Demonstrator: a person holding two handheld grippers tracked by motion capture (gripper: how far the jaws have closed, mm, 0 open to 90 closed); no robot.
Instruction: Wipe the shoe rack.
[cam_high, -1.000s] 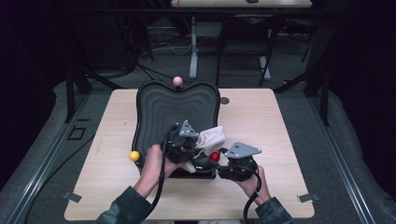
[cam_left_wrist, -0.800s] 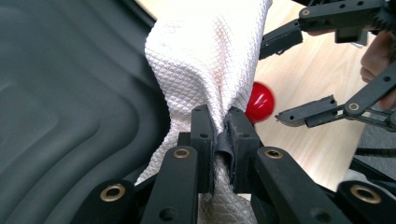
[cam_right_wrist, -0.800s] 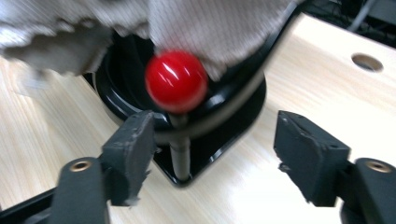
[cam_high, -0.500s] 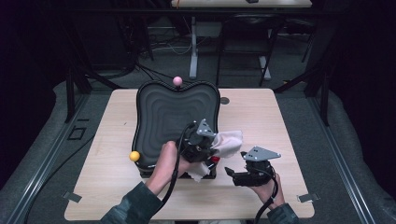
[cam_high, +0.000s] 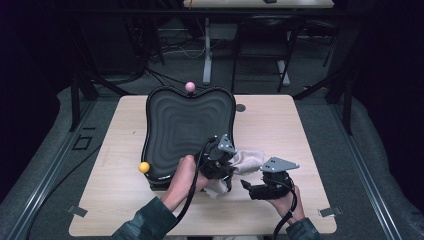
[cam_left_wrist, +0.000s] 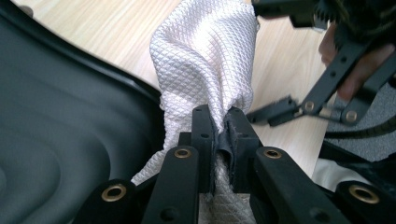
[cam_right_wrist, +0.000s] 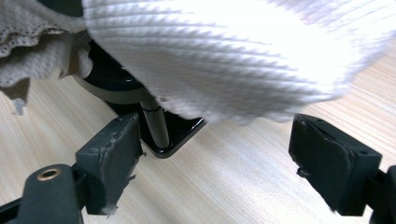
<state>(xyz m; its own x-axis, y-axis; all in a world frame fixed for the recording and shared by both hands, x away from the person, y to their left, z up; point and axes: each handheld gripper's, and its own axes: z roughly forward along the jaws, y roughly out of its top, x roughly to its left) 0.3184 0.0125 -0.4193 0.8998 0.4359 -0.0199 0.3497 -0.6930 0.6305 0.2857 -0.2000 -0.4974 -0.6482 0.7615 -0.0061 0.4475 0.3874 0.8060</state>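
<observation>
At lower centre of the high view, the cloth (cam_high: 245, 162) has passed to the left gripper (cam_high: 220, 165) alone.
Its jaws pinch the bunched cloth beside the black tray (cam_high: 185, 125); the right gripper (cam_high: 247, 185) has let go and backed toward the lower right, jaws spread. The cloth's long axis trails right.

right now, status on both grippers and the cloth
Left gripper shut on white cloth. Right gripper open, just under cloth. Black tray edge close by.
</observation>
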